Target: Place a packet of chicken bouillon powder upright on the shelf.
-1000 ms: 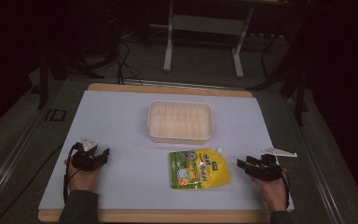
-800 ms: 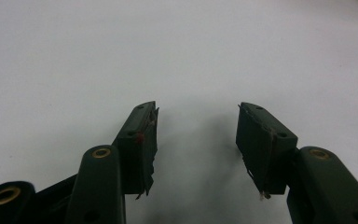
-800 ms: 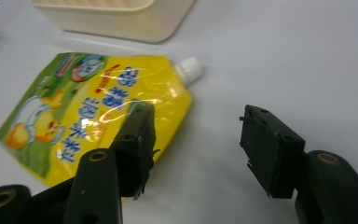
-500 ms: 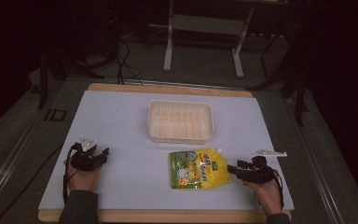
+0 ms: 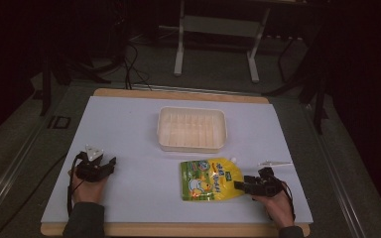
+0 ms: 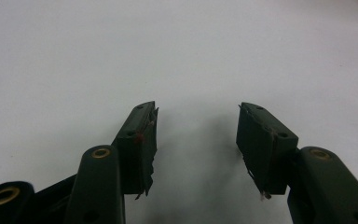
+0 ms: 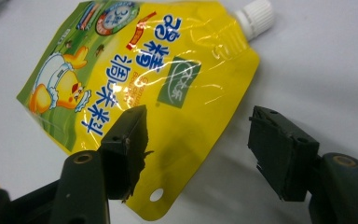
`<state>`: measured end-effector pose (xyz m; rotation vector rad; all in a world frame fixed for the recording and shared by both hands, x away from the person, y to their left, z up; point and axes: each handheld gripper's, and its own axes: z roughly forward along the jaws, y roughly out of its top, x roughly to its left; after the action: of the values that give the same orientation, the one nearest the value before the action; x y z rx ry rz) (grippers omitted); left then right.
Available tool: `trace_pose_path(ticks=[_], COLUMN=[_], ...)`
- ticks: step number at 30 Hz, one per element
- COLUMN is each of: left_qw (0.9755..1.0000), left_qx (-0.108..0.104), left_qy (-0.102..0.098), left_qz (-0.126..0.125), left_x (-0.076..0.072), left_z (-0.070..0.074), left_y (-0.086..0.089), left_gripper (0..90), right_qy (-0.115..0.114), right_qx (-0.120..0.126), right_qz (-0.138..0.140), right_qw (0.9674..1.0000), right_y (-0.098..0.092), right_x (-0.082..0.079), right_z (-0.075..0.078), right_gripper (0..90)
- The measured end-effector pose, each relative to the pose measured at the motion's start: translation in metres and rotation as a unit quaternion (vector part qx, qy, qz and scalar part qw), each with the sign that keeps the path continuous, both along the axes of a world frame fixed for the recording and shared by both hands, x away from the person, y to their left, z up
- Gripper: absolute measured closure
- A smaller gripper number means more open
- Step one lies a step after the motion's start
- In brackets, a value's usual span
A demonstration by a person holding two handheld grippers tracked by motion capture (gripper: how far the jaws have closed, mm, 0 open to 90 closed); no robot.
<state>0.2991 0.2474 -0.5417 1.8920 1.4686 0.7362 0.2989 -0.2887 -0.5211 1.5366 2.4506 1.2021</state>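
A yellow spouted pouch (image 5: 211, 179) with a cartoon chick lies flat on the white table, in front of the tray. In the right gripper view the pouch (image 7: 144, 79) shows its white cap (image 7: 257, 14) at the top. My right gripper (image 5: 240, 186) is at the pouch's right edge and open; its jaws have just been opening. One jaw of the right gripper (image 7: 198, 121) hangs over the pouch and the other over bare table, with the pouch's edge between them and no pad pressing on it. My left gripper (image 5: 110, 166) rests open at the front left, and nothing lies between the jaws of the left gripper (image 6: 196, 112).
A pale plastic tray (image 5: 192, 146) stands in the middle of the table, just behind the pouch. A thin white strip (image 5: 275, 162) lies right of the pouch, behind my right hand. Dark floor, cables and a metal stand lie beyond the table's far edge.
My right gripper has slid left along the table until its tips reach the pouch's right edge. The left gripper and the pouch have stayed put.
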Motion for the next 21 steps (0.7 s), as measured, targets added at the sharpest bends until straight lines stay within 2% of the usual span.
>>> trace_pose_path(ticks=[3, 13, 19, 21], left_qw=[1.0000, 1.0000, 1.0000, 1.0000], left_qx=[0.002, 0.003, 0.004, 0.006], left_qy=[0.000, 0.000, 0.001, 0.001], left_qz=[0.000, 0.002, 0.002, 0.003], left_x=[0.000, 0.000, 0.000, 0.000], left_z=[0.000, 0.000, 0.000, 0.000], left_y=[-0.001, -0.001, -0.001, -0.001], left_gripper=[47.1, 47.0, 47.0, 47.0], right_qy=[0.014, 0.019, 0.039, 0.048], right_qx=[0.013, 0.023, 0.048, 0.058], right_qz=[0.007, 0.022, 0.028, 0.032], right_qw=[0.9998, 0.9993, 0.9977, 0.9966], right_y=[0.002, 0.009, 0.009, 0.010], right_x=[0.001, 0.005, 0.012, 0.013], right_z=[-0.004, -0.005, -0.007, -0.008], right_gripper=[35.6, 40.7, 43.3, 48.2])
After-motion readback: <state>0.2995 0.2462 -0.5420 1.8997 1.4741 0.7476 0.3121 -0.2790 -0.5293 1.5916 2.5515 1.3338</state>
